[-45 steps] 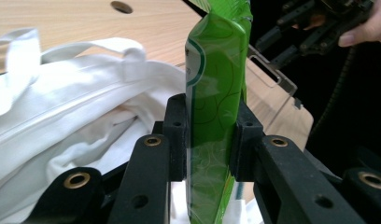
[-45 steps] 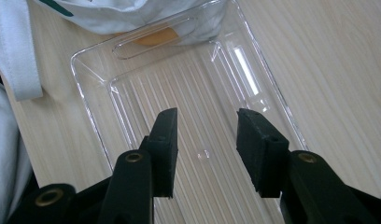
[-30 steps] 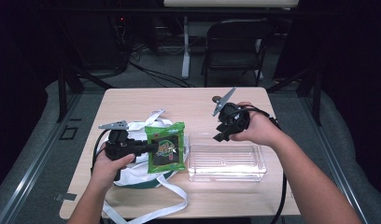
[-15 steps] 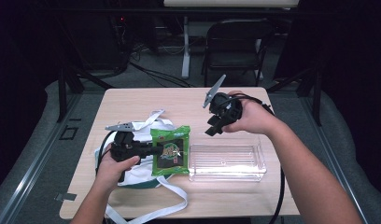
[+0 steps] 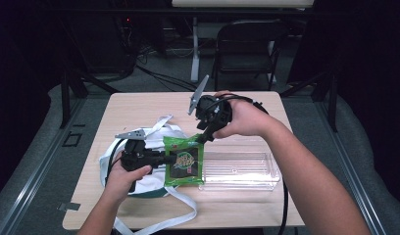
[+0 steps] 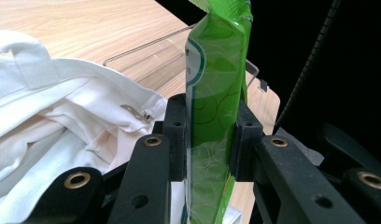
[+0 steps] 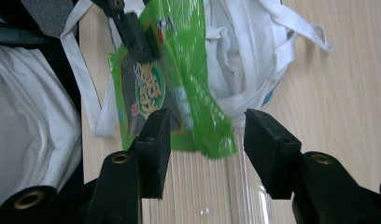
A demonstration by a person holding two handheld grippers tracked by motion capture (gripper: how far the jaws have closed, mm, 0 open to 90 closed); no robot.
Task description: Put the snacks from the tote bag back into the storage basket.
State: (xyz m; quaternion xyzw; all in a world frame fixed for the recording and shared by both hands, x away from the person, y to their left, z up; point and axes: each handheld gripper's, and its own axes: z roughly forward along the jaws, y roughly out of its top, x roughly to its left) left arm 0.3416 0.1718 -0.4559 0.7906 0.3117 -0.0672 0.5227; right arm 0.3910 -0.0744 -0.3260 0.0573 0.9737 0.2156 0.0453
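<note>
My left gripper (image 5: 167,159) is shut on the left edge of a green snack packet (image 5: 184,162) and holds it level over the table, beside a clear plastic container (image 5: 239,170). In the left gripper view both pads (image 6: 177,135) press on the green packet (image 6: 212,93). My right gripper (image 5: 204,137) hangs just above the packet's far right corner. Its jaws have just been opening and stand apart in the right gripper view (image 7: 205,123). The corner of the packet (image 7: 179,79) shows between them and neither pad presses on it.
A white cloth bag (image 5: 141,142) with long straps lies under my left hand on the wooden table (image 5: 139,105). A black chair (image 5: 247,44) stands behind the table's far edge. The container (image 7: 202,186) lies below the right jaws.
My right hand rose and moved left from over the container toward the packet's corner. Its jaws have spread apart. The left gripper kept its hold on the packet and stayed nearly in place.
</note>
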